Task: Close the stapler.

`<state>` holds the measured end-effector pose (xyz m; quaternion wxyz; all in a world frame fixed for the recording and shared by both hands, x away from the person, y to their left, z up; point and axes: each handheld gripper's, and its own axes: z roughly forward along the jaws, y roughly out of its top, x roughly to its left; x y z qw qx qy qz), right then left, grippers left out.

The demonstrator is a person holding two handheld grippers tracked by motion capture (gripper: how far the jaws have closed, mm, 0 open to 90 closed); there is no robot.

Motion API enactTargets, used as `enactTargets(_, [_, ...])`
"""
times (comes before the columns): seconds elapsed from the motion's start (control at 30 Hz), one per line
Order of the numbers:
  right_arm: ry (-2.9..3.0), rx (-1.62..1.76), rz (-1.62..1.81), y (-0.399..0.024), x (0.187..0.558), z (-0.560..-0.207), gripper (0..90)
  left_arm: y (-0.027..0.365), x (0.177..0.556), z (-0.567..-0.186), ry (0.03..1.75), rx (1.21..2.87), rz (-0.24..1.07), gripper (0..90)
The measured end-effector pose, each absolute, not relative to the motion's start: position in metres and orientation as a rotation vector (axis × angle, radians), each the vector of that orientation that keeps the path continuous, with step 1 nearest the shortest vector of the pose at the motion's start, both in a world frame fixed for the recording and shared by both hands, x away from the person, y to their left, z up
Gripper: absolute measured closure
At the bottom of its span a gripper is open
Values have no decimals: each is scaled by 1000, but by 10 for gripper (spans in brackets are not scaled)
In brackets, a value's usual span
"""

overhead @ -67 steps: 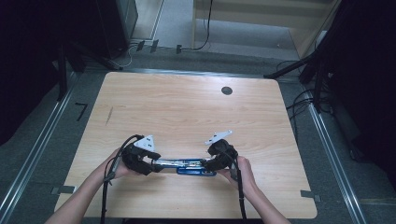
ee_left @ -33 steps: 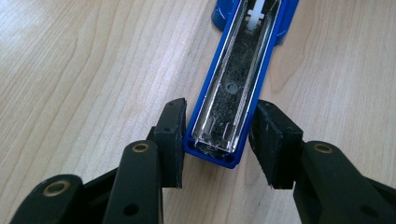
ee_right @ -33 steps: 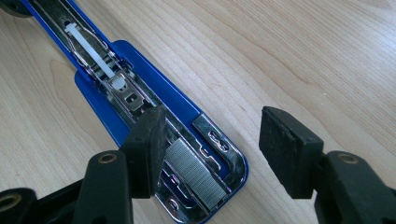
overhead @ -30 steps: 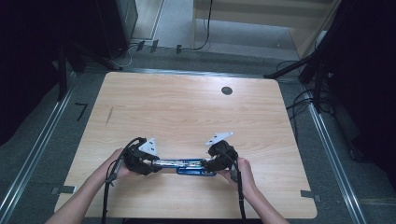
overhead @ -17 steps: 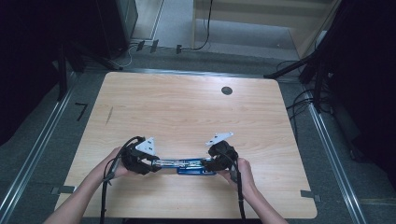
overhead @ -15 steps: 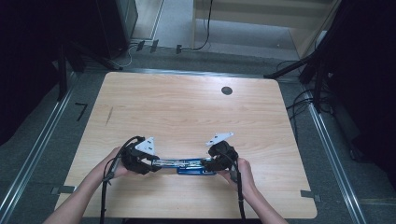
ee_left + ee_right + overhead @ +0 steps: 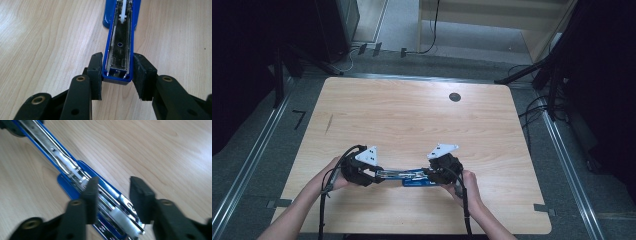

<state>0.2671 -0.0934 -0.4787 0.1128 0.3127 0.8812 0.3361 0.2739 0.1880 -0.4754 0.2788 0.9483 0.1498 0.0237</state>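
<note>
A blue stapler (image 7: pixel 404 175) lies swung open flat near the wooden table's (image 7: pixel 412 115) front edge, its metal channel facing up. My left gripper (image 7: pixel 377 175) holds its left end. In the left gripper view the gripper (image 7: pixel 117 72) has both pads (image 7: pixel 96 72) pressed on the sides of the stapler's (image 7: pixel 120 37) blue arm. My right gripper (image 7: pixel 427 175) is at the other end. In the right gripper view its jaws have just been closing around the stapler (image 7: pixel 72 172), which runs slantwise between them. The gripper (image 7: pixel 115 192) has one pad (image 7: pixel 91 195) at the stapler, and a gap shows at the other.
A small black round hole (image 7: pixel 455 97) sits at the table's back right. The person's hands and forearms come in over the front edge, with a cable trailing from each gripper. Dark floor, rails and cables surround the table.
</note>
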Motion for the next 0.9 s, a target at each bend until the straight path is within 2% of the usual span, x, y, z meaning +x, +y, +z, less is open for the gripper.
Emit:
enactTargets(0.07, [2579, 877, 1002, -88, 263, -476, 780, 188, 274, -475, 402, 2541, 67, 638])
enactTargets(0.33, [2604, 739, 985, -59, 251, -478, 899, 187, 274, -474, 406, 2543, 62, 638])
enactTargets(0.8, [2616, 694, 995, -33, 249, -486, 900, 184, 275, -477, 425, 2545, 49, 600])
enactTargets(0.9, [2612, 677, 992, -33, 250, -485, 900, 179, 274, -475, 413, 2520, 65, 632])
